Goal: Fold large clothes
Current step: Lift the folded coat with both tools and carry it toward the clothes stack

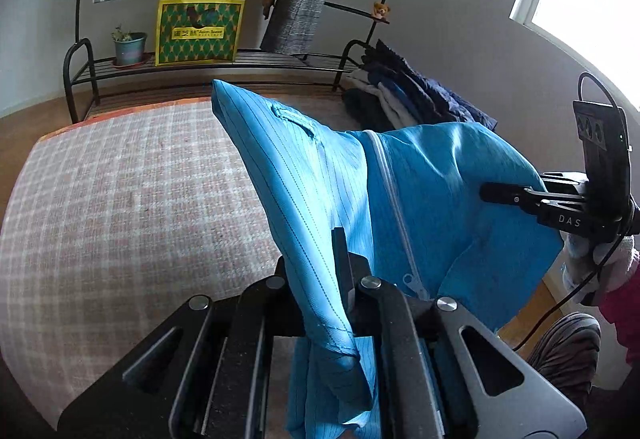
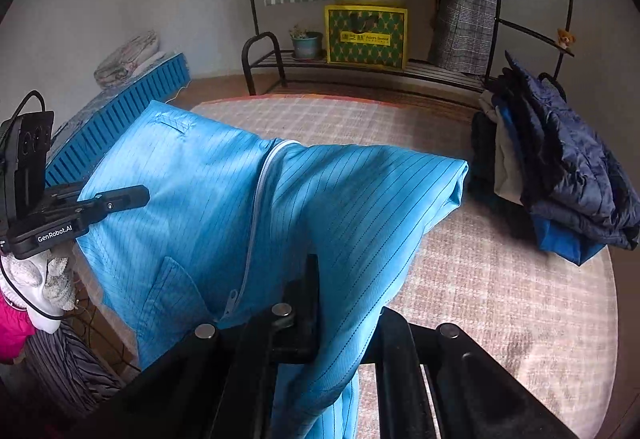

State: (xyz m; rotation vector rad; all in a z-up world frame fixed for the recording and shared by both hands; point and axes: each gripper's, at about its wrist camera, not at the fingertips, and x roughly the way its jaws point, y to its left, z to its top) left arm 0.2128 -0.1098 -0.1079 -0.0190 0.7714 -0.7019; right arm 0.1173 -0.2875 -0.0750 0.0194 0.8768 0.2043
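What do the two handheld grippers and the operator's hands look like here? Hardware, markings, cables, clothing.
Both are black two-finger units with slotted plates and silver pivot bolts. The right gripper reads "DAS" in white and carries an upright black module with a looping black cable. The left gripper reads "GenRobot.AI" and has the same module and cable. Each hand wears a white knit glove with a pink sleeve behind it.

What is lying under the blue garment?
Under the blue garment lies the checked mat. The part of the mat directly beneath the hanging cloth is covered, so anything there cannot be seen.
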